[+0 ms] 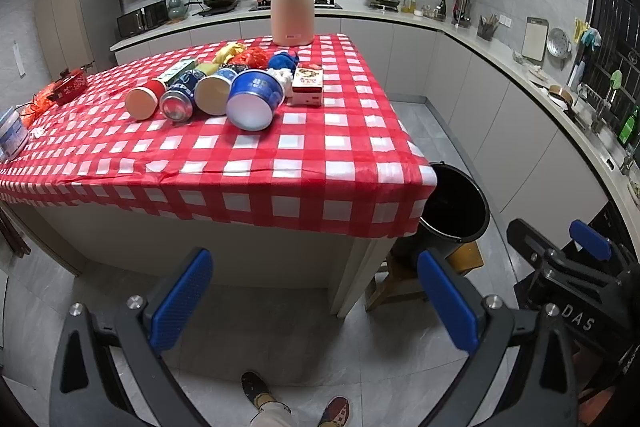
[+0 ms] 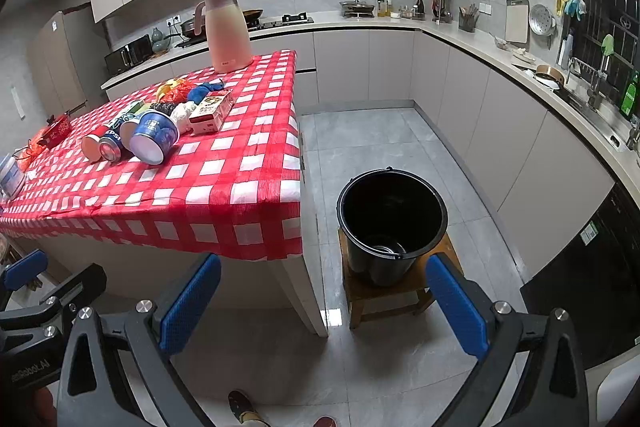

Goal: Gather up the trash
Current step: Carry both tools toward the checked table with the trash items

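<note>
Kitchen table of trash, both grippers wide open and empty, held off its near edge.

The tipped cups and cans lie ahead and left, bases toward us; left gripper seems nearer. Bare cloth gives approach room. Right gripper faces the black bucket beside the table.

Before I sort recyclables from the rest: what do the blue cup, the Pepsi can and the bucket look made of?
The blue cup looks like coated paper: matte white recessed base, printed wall. The Pepsi can looks like metal: its domed base gleams silver. The bucket looks like black plastic, smooth with a slight sheen, though its wall could be something else.
</note>
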`<state>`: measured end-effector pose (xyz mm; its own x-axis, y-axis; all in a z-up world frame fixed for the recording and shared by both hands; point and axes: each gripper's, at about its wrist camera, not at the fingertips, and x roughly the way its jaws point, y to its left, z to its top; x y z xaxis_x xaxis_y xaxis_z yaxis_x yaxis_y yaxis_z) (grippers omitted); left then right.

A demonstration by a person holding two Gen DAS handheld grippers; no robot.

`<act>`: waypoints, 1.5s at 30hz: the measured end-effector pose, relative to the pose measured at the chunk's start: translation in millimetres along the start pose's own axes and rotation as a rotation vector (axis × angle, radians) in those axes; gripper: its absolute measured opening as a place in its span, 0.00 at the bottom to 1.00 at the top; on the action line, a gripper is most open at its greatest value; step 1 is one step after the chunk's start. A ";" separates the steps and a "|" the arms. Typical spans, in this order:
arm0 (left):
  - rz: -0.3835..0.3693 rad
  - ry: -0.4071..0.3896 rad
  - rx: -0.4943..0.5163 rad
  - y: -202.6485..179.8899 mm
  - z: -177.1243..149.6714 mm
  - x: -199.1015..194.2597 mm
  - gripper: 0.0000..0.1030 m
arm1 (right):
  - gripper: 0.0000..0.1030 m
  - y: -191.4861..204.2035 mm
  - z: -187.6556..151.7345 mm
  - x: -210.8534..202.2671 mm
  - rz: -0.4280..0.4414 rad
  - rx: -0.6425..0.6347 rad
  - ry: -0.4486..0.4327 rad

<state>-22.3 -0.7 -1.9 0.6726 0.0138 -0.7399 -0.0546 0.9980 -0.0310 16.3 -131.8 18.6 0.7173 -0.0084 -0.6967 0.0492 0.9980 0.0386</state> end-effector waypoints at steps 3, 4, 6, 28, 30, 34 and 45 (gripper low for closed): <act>0.001 0.000 0.000 0.0 0.3 -0.4 1.00 | 1.00 -0.6 0.7 -0.5 -0.002 0.001 0.000; 0.001 0.000 0.000 0.0 0.2 -0.4 1.00 | 1.00 -0.8 0.9 -0.7 -0.002 0.002 0.000; 0.001 0.000 0.000 1.2 0.7 -1.2 1.00 | 1.00 -1.1 1.8 -1.0 -0.003 0.004 -0.001; 0.016 -0.020 -0.016 1.6 4.7 1.8 1.00 | 1.00 -2.5 4.9 0.4 -0.031 -0.008 -0.027; 0.009 -0.022 -0.014 0.3 5.1 1.6 1.00 | 1.00 -3.5 5.5 -0.8 -0.033 -0.007 -0.037; 0.001 -0.014 -0.005 -4.7 5.2 3.8 1.00 | 1.00 -6.3 6.0 0.3 -0.041 -0.007 -0.036; -0.030 -0.003 0.033 -25.8 3.2 6.4 1.00 | 1.00 -28.7 0.6 0.1 -0.072 0.026 -0.031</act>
<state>-14.2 -26.1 -3.7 0.6754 -0.0161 -0.7372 -0.0104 0.9995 -0.0313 15.4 -160.5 17.9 0.7322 -0.0829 -0.6760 0.1198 0.9928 0.0080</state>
